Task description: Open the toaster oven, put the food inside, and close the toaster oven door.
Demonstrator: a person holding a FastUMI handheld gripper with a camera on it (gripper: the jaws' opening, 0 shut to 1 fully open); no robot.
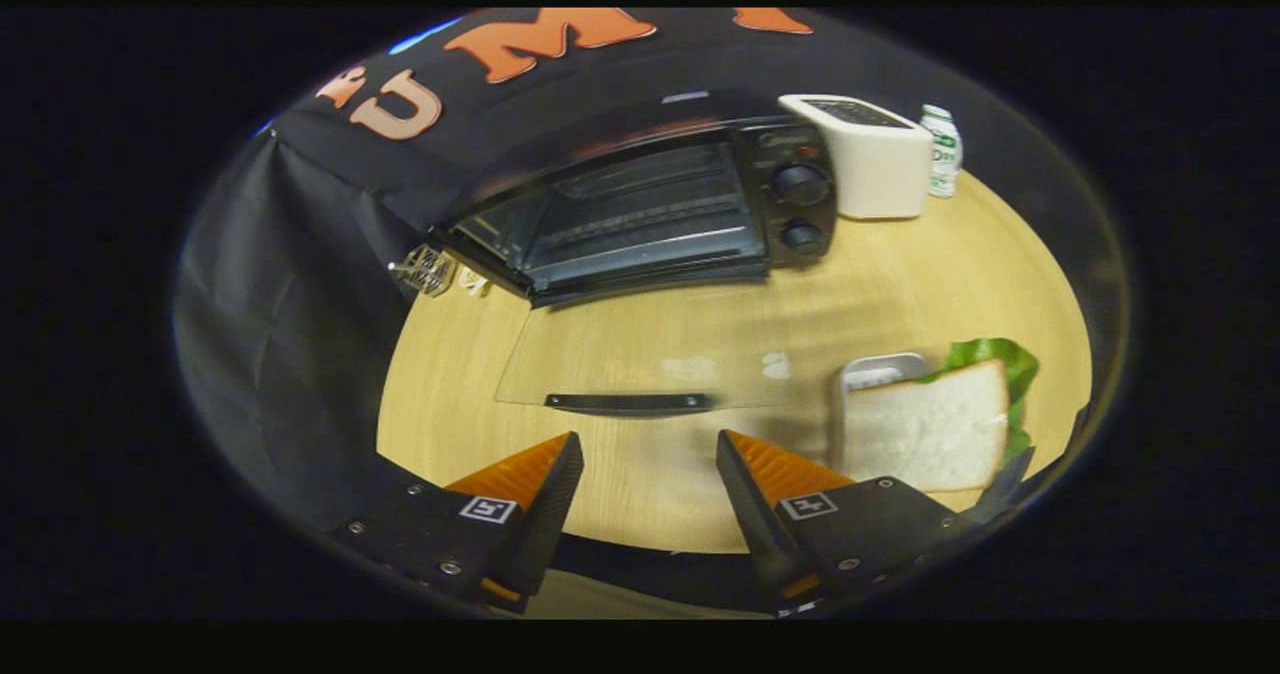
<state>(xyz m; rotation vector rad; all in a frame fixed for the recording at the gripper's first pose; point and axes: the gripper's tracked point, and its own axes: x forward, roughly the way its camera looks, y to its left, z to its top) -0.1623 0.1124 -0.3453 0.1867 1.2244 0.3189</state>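
Observation:
A black toaster oven (690,204) stands at the back of a round wooden table (640,494). Its glass door (650,354) lies folded down flat over the table, with the dark door handle (628,402) just ahead of my fingertips. Wire racks show inside the open cavity. A sandwich (930,424) of white bread and green lettuce rests on a small metal tray (880,366), to the right of the door and just beyond my right finger. My gripper (650,449) hovers over the table's near part, open, with nothing between its fingers.
A white pop-up toaster (870,159) stands right of the oven, with a small white bottle (943,151) behind it. A small wire object (428,269) lies at the oven's left. Black cloth walls close in the back and left.

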